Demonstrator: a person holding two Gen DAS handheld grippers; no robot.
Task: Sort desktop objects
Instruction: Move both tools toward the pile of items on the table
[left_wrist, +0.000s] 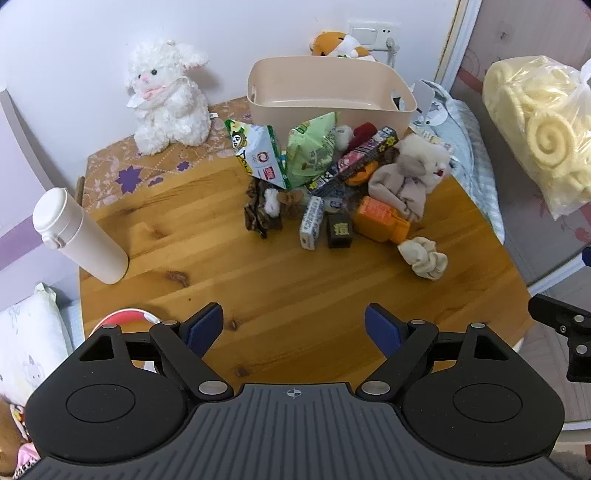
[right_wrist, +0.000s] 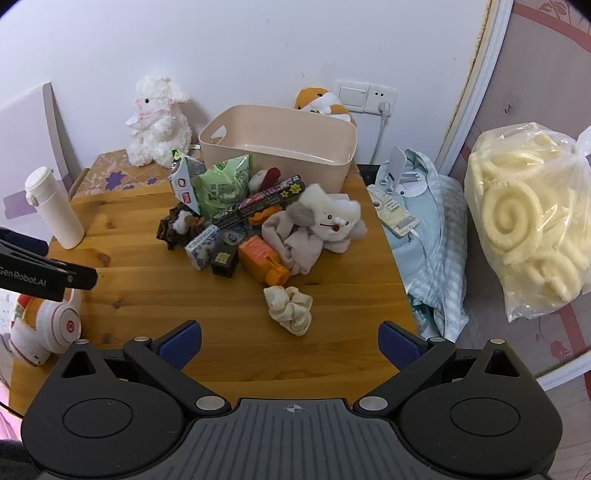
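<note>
Because the cream scrunchie (right_wrist: 290, 309) lies apart from the pile, at its near right edge and closest to the near side of the wooden table (right_wrist: 236, 343), it looks like the easiest thing to take first. In the right wrist view it sits just beyond the right gripper (right_wrist: 290, 345), almost on the line between the two blue pads, only a little to the left of centre; so the move would be short, forward and down. Its shape is a crumpled lump, a bit longer from near right to far left, with no clear axis, so the wrist turn matters little in my judgement. In the left wrist view the same scrunchie is far and to the right of the left gripper (left_wrist: 294, 330), clearly more distant, so the right hand is the nearer one. Both grippers have their jaws spread wide with nothing between them, and both hang above bare wood. Behind the scrunchie are the orange bottle (right_wrist: 260, 260) and the rest of the pile, and farther still stands the beige bin (right_wrist: 332, 168), empty as far as I can see, at the far edge near the wall.
</note>
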